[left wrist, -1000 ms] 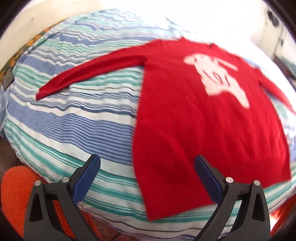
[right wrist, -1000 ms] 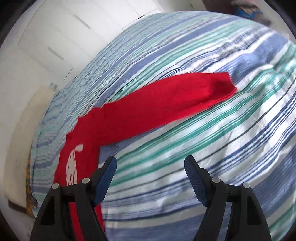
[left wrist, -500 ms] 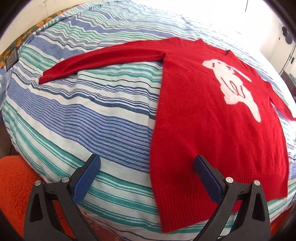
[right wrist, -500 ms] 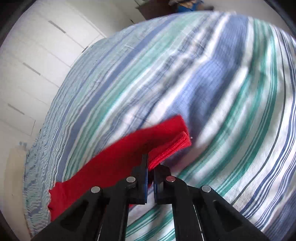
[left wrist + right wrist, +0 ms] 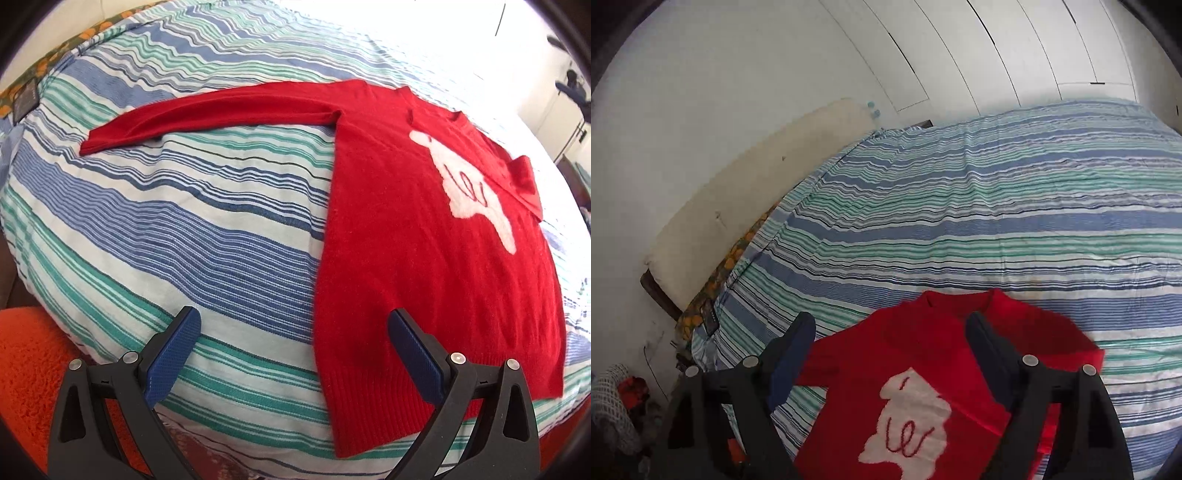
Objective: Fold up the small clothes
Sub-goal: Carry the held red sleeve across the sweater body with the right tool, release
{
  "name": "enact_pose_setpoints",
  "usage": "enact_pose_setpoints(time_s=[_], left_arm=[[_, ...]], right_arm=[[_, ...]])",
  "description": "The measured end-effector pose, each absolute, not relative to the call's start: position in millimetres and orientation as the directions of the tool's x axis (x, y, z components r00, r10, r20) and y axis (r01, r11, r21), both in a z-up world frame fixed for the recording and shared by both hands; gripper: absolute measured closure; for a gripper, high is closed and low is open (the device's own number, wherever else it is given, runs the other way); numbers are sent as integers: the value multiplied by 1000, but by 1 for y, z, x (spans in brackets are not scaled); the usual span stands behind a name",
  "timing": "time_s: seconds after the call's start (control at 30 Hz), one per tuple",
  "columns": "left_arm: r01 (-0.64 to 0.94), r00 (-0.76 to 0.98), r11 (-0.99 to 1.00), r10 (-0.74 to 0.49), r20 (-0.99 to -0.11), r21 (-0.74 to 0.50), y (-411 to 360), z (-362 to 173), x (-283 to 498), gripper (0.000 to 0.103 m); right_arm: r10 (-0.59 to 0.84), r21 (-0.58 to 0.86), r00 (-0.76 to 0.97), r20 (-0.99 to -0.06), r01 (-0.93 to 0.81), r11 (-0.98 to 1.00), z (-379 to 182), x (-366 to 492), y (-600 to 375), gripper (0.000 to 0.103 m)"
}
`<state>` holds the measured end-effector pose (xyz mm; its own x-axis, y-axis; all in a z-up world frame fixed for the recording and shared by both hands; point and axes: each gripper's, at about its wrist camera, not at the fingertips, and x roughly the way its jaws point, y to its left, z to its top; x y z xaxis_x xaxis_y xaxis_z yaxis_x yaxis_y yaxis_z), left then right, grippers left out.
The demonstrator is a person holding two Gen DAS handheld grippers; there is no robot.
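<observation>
The red sweater (image 5: pixel 424 258) lay flat on the striped bedcover (image 5: pixel 184 229). The left gripper (image 5: pixel 295 354) hovered spread near its hem, ready; the right gripper (image 5: pixel 890 354), empty, was opening above the collar.

The left gripper (image 5: pixel 291 347) has matte black triangular finger frames with cut-out windows, each carrying two round silver screw heads. Its inner pads (image 5: pixel 173 354) are dark blue and finely textured. The right gripper (image 5: pixel 890 354) shows the same black frames, silver screws and dark blue pads

bed (image 5: pixel 192 236): blue-green-white striped cover; on it: red sweater (image 5: pixel 424 258) flat, one sleeve outstretched
</observation>
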<state>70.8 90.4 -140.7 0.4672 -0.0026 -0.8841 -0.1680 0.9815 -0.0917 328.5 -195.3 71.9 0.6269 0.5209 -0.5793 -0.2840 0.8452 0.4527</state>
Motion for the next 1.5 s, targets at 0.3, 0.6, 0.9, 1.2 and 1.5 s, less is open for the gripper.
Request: enact_pose_setpoints(time_s=[0.3, 0.6, 0.9, 1.2, 1.5], left_arm=[[-165, 459, 982, -9, -888, -95, 93, -143, 73, 2], [-150, 451, 987, 12, -892, -63, 89, -148, 78, 2], [-149, 450, 983, -30, -893, -108, 95, -151, 80, 2], [-148, 440, 975, -83, -894, -163, 104, -150, 84, 2], [-154, 433, 975, -81, -898, -162, 103, -152, 86, 2]], right_arm=[[482, 563, 511, -712, 5, 826, -46, 320, -284, 39], [135, 244, 445, -885, 197, 950, -119, 313, -320, 61], [150, -172, 468, -871, -576, 799, -106, 329, -86, 59], [63, -199, 507, -860, -445, 873, -127, 369, -58, 97], [376, 120, 291, -880, -629, 768, -120, 324, -27, 40]])
